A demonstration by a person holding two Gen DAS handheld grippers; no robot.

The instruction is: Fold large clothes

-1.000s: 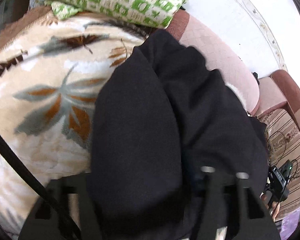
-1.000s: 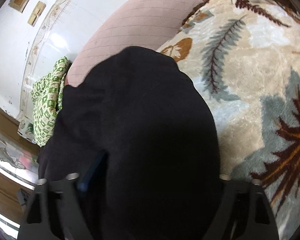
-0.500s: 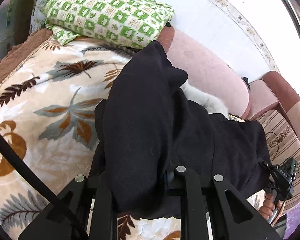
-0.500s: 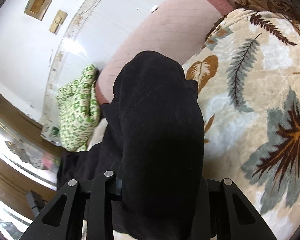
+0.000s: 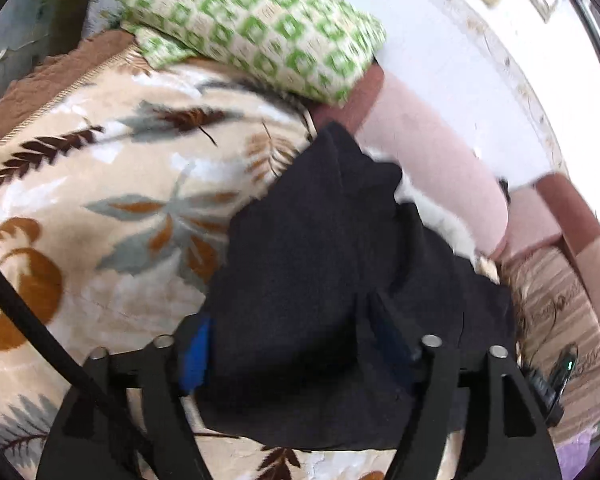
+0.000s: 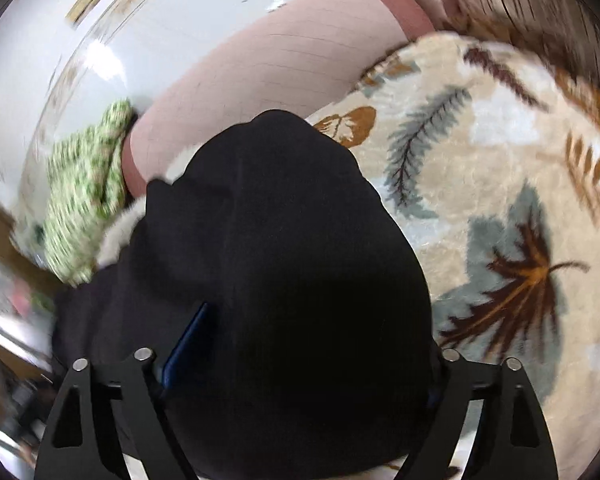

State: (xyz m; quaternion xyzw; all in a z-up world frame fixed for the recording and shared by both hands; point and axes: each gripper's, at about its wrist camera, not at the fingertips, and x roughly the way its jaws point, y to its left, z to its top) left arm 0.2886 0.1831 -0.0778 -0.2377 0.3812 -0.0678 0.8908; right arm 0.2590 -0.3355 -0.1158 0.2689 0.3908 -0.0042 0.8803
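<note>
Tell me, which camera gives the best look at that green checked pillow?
The left wrist view: the green checked pillow fills the top, pattern readable though slightly blurred. The right wrist view catches only a smeared sliver of it beside the black garment.

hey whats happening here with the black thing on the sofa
A person is folding a large black garment on a leaf-patterned blanket spread over a pink sofa. Each hand works a hand-held gripper: the left hand-held gripper and the right hand-held gripper both have the dark cloth bunched between their fingers, jaws set wide. A green checked pillow lies at the far end. White fur trim peeks out beside the garment.
</note>
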